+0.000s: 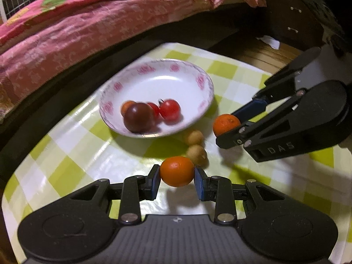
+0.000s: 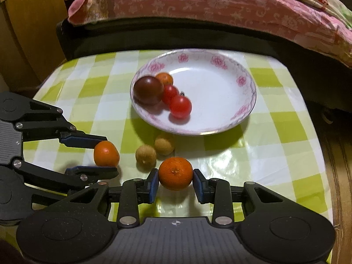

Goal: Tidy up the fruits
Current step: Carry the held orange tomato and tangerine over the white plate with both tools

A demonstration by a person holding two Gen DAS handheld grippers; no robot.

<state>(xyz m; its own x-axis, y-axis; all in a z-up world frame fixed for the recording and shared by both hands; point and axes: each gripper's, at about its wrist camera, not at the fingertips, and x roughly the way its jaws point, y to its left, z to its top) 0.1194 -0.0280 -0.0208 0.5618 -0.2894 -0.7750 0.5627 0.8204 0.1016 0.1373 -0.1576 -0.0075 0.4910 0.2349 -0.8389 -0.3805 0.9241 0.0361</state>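
My left gripper (image 1: pixel 177 172) is shut on a small orange (image 1: pixel 176 171), low over the checked tablecloth. My right gripper (image 2: pixel 175 177) is shut on a second orange (image 2: pixel 175 173); it shows in the left wrist view (image 1: pixel 228 124) too, as the left gripper does in the right wrist view (image 2: pixel 105 154). Two small brown round fruits (image 2: pixel 145 155) (image 2: pixel 164 145) lie on the cloth between the grippers. A white plate with pink flowers (image 2: pixel 220 92) behind them holds a dark plum (image 2: pixel 148 90), two red tomatoes (image 2: pixel 180 106) and a small orange fruit (image 2: pixel 164 78).
The table has a green and white checked cloth (image 2: pixel 275 154). A bed with a pink flowered cover (image 2: pixel 209 4) runs along the far side. A wooden cabinet (image 2: pixel 33 33) stands at the far left in the right wrist view.
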